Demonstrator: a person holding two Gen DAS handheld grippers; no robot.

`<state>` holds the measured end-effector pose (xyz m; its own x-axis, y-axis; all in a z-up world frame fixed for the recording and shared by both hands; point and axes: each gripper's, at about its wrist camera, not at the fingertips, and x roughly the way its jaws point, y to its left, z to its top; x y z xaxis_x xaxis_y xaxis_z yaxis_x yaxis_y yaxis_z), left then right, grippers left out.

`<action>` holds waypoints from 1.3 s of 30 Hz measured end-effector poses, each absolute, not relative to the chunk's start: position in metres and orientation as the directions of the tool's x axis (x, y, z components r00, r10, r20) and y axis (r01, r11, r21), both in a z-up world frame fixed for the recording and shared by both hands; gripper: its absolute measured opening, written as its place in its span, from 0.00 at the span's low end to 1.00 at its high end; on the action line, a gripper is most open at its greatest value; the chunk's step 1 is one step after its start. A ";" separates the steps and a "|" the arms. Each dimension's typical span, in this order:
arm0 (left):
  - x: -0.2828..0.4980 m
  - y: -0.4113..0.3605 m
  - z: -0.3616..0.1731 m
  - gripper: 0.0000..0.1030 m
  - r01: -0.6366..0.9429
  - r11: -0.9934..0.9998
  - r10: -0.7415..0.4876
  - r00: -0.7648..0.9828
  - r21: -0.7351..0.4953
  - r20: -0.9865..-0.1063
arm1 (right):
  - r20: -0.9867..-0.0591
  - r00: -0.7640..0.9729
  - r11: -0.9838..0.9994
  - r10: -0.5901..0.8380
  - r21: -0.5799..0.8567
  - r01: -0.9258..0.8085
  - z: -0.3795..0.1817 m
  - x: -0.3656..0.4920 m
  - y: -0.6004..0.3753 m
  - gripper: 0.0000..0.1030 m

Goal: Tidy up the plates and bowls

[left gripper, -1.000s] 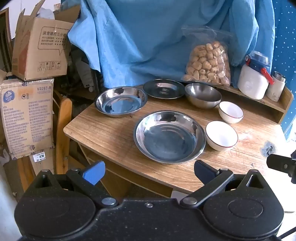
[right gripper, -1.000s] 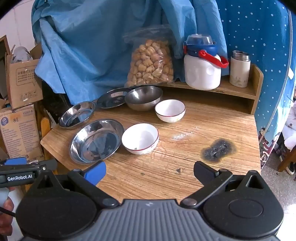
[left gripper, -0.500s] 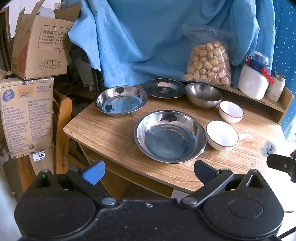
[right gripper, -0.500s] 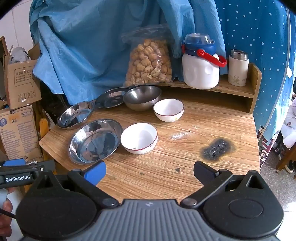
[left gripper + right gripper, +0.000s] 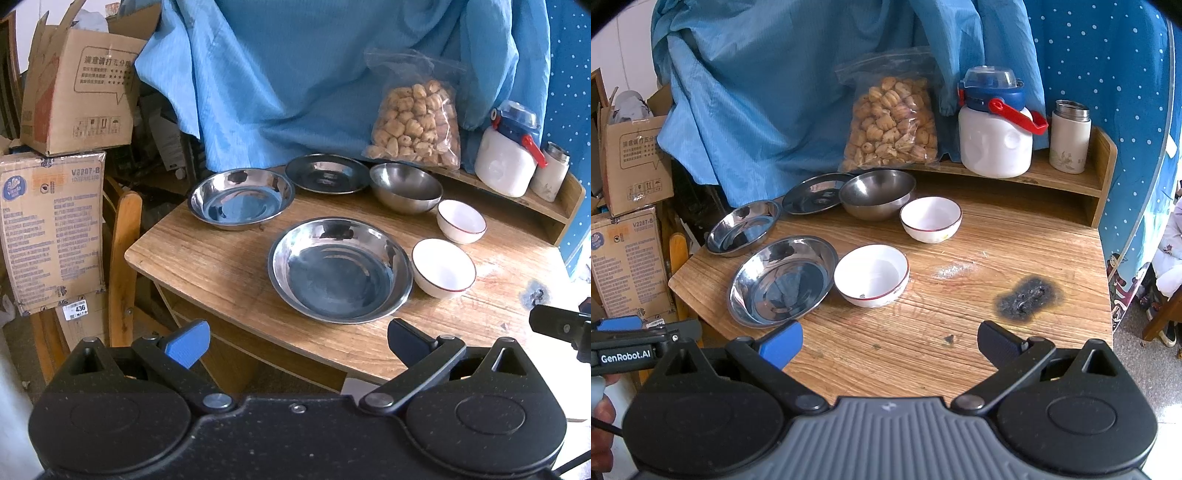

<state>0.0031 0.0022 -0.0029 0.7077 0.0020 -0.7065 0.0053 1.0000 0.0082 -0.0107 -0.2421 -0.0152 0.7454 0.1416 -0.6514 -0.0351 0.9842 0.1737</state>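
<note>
**Both claws spread and empty before a worktop of dishes**

The left claw hangs just off the near edge of the wooden worktop, its two fingers wide apart with nothing between them. The right claw hovers over the near edge further right, likewise gaping and holding nothing.

Six dishes lie on the left half of the worktop. Nearest the front edge is the large steel plate; just beside it on the right, close enough that I cannot tell whether the rims touch, sits the near white bowl with a red rim line. Behind that bowl, towards the raised shelf, is the far white bowl. At the back left corner is the second steel plate, its rim reaching past the worktop's left edge. Along the back edge lie the dark flat plate and, to its right, the deep steel bowl, which overlaps the flat plate's rim in the right wrist view.

The shelf carries a clear bag of snacks, a white jug with a blue lid and a red handle, and a small flask. A burnt patch marks the right half of the worktop. Blue cloth hangs behind; cardboard boxes stand off the left edge.
</note>
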 end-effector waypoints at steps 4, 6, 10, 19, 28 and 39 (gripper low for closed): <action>0.005 0.001 -0.003 0.99 0.010 1.000 0.001 0.706 0.011 -0.709 | -0.652 0.745 0.984 0.143 0.174 -0.037 -0.015 -0.011 -0.242 1.00; 0.006 0.001 -0.004 0.99 0.012 1.000 0.004 0.703 0.017 -0.711 | -0.654 0.743 0.984 0.144 0.175 -0.037 -0.015 -0.010 -0.241 1.00; 0.010 0.002 -0.006 0.99 0.006 1.000 0.010 0.697 0.020 -0.717 | -0.658 0.738 0.983 0.147 0.178 -0.037 -0.018 -0.007 -0.240 1.00; 0.013 0.002 -0.005 0.99 0.001 1.000 0.011 0.703 0.016 -0.711 | -0.650 0.746 0.984 0.144 0.175 -0.038 -0.017 -0.003 -0.240 1.00; 0.013 -0.002 -0.003 0.99 0.008 1.000 0.007 0.704 0.018 -0.710 | -0.644 0.753 0.984 0.139 0.177 -0.031 -0.015 -0.005 -0.245 1.00; 0.012 -0.014 -0.005 0.99 0.008 0.999 0.027 0.693 0.044 -0.721 | -0.649 0.743 0.979 0.162 0.200 -0.039 -0.021 -0.002 -0.255 1.00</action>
<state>0.0119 -0.0145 -0.0053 0.6929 0.0267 -0.7206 0.0076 0.9990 0.0443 -0.0021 -0.2554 -0.0206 0.7429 0.1620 -0.6495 -0.0385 0.9790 0.2001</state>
